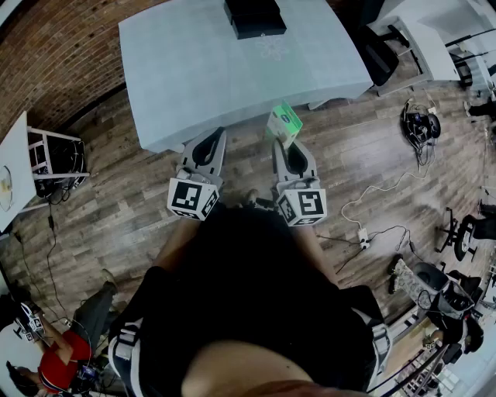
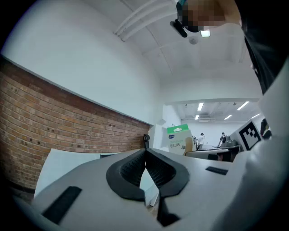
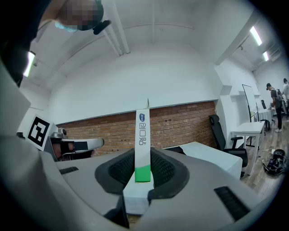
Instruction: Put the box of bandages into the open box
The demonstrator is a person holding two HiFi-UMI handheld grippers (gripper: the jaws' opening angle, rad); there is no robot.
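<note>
The box of bandages [image 1: 284, 124], white with a green band, is held upright in my right gripper [image 1: 281, 144] just off the near edge of the pale table [image 1: 201, 77]. In the right gripper view the box [image 3: 142, 131] stands narrow side on between the ribbed pads, and the right gripper [image 3: 143, 158] is shut on it. The black open box [image 1: 254, 17] sits at the table's far edge. My left gripper [image 1: 210, 135] hovers beside the right one, its jaws closed tip to tip on nothing [image 2: 145, 151]. The left gripper view also shows the bandage box [image 2: 179, 139] to its right.
A brick wall [image 1: 54, 54] runs along the left. A black office chair [image 1: 380, 54] and a second white table [image 1: 422, 39] stand to the right. Cables and a power strip [image 1: 363, 236] lie on the wooden floor. A person in red [image 1: 62, 360] crouches at lower left.
</note>
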